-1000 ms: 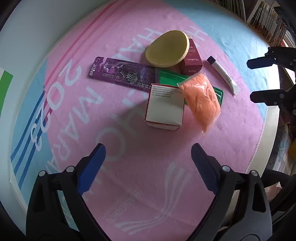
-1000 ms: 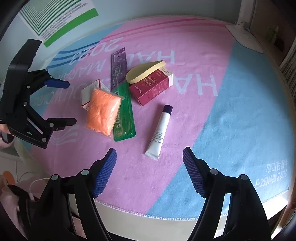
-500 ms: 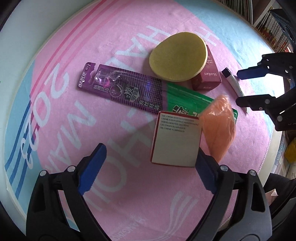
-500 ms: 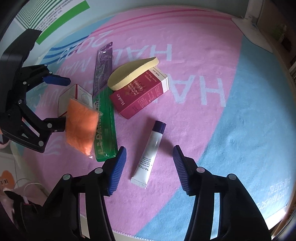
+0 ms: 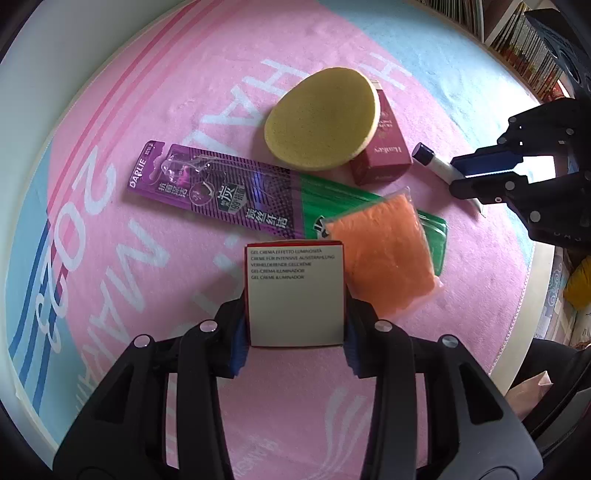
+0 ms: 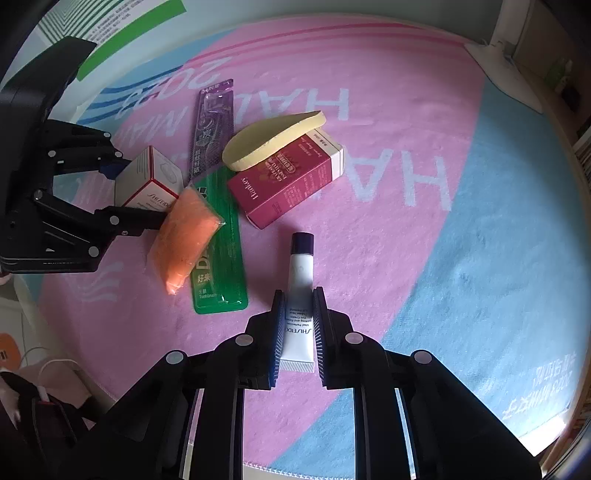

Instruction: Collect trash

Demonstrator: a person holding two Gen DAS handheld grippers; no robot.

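A white box with a red rim point(image 5: 295, 295) sits between my left gripper's point(image 5: 295, 332) closing jaws, both blue pads pressing its sides. My right gripper point(image 6: 298, 325) is shut on a white tube with a dark cap point(image 6: 301, 273), which lies on the pink and blue towel point(image 5: 184, 92). An orange bag point(image 5: 384, 254) leans against the box, over a green toothbrush pack point(image 5: 332, 199). A purple toothbrush pack point(image 5: 207, 184), a yellow sponge point(image 5: 321, 118) and the maroon box point(image 5: 384, 155) it rests on lie beyond.
The round table's edge point(image 6: 332, 470) runs just behind my right gripper. Bookshelves point(image 5: 528, 55) stand past the table at the upper right. A white sheet with green stripes point(image 6: 110, 22) lies at the far left.
Both grippers came down toward the towel. The left jaws closed from wide open onto the white box, and the right jaws closed onto the tube.
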